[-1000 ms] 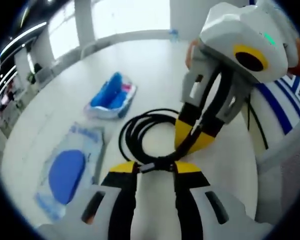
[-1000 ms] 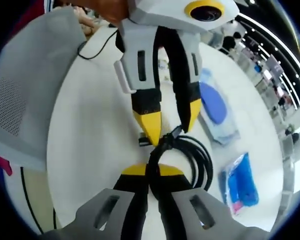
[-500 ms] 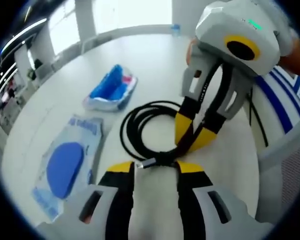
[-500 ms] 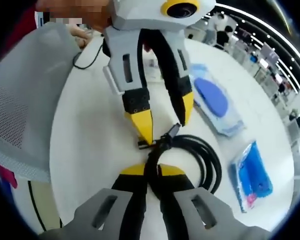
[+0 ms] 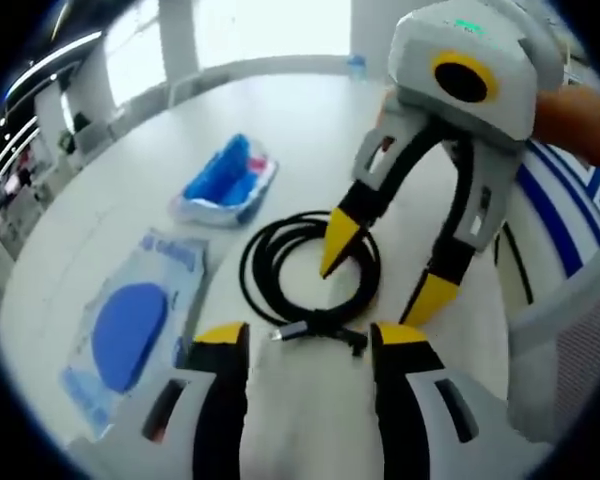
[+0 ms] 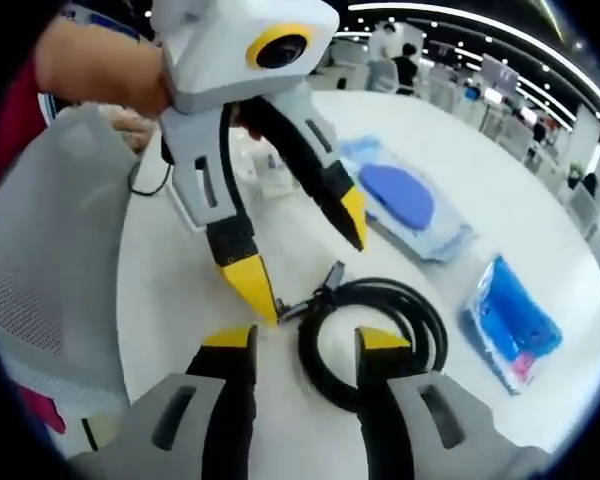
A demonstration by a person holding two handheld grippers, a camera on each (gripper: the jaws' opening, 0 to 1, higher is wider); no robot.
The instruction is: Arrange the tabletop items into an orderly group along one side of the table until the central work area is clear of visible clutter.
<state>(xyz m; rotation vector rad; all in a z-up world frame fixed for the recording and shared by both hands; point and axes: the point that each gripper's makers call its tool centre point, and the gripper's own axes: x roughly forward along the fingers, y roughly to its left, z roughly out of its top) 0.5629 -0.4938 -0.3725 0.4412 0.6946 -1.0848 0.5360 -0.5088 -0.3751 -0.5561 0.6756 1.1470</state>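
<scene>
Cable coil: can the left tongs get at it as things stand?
Probably yes. The left tongs stand open right at the cable coil, its plug end between their tips. The right tongs are open over the coil and may crowd the approach.

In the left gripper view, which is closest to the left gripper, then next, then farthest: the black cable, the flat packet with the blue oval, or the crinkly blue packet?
1. Black cable, just ahead of the left gripper.
2. Flat blue oval packet, off to the left.
3. Crinkly blue packet, farther up the table.
</scene>
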